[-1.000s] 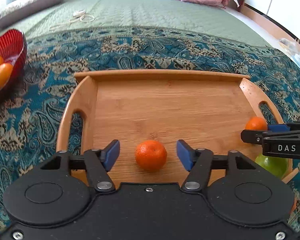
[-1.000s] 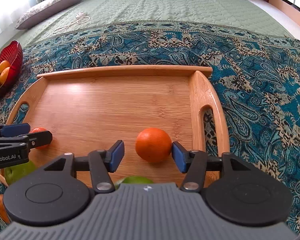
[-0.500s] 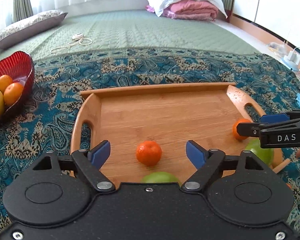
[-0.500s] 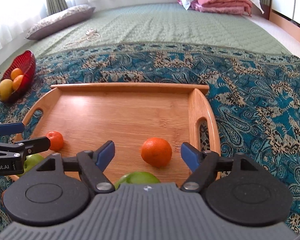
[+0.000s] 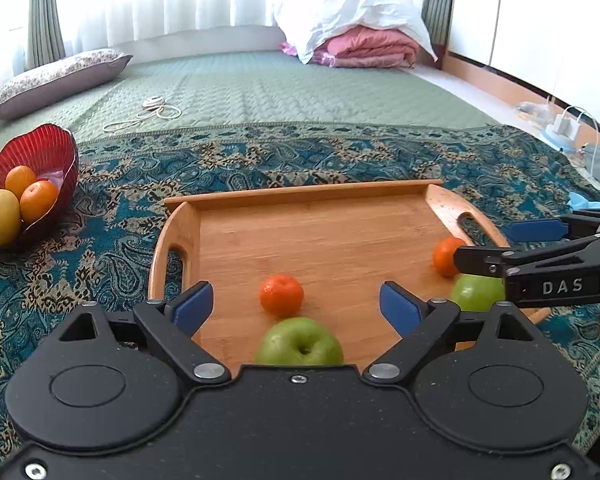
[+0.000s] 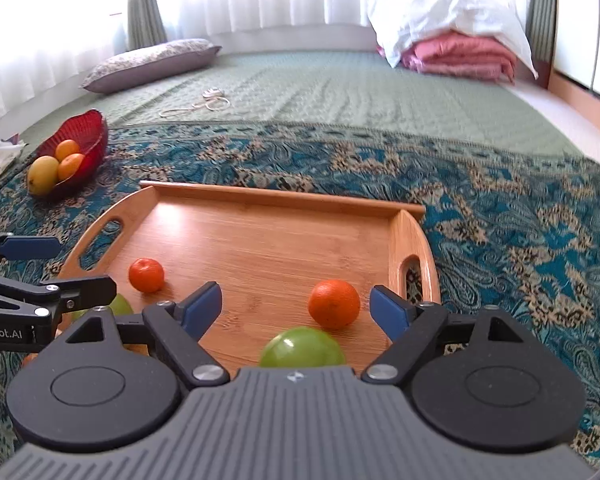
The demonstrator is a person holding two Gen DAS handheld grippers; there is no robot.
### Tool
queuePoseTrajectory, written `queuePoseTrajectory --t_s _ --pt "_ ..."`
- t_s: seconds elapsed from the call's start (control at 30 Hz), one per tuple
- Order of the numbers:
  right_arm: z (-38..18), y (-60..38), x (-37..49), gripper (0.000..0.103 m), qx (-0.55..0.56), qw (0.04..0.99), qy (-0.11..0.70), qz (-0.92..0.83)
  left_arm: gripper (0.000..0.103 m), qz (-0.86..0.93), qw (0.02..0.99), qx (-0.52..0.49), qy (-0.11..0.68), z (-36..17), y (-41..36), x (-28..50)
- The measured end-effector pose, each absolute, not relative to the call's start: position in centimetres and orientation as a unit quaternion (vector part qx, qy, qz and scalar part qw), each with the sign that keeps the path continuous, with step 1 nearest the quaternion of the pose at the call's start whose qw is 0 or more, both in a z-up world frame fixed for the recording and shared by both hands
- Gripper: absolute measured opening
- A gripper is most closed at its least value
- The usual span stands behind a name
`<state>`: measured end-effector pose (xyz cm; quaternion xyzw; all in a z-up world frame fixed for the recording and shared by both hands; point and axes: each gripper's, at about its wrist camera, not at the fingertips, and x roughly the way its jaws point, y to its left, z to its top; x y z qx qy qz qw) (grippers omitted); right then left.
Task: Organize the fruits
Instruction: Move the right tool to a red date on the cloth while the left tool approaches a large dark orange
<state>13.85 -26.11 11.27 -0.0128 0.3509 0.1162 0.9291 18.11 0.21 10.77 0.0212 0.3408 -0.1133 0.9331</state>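
Our left tongs [image 5: 296, 306] and right tongs [image 6: 296, 308] are opening, nothing pinched; tray [image 5: 300, 194] long axis runs left-right; near green apple [image 5: 300, 342] stem dimple faces us.

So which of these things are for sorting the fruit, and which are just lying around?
For the job:
wooden tray
two small oranges
two green apples
red bowl holding more fruit
left gripper, right gripper, both opening, nothing held

Just lying about:
pillow
white cord
folded pink blanket
patterned blue cloth

A home bedroom: quilted mat [image 5: 284, 88], pillow [image 5: 56, 76], folded bedding [image 5: 364, 46], curtains [image 5: 160, 4].
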Motion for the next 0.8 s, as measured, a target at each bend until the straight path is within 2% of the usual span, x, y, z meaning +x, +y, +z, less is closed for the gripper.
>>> queuePoseTrajectory --t_s 0.37,0.8 --pt "11.7 -24.5 9.6 0.091 -0.047 0.949 0.286 0.122 0.095 -0.113 0.947 0.029 0.298 11.1 -0.2 13.6" --pt "9.7 -24.0 4.0 0.091 -0.061 0.967 0.22 0.117 0.101 -0.106 0.956 0.018 0.272 9.5 -0.2 7.7"
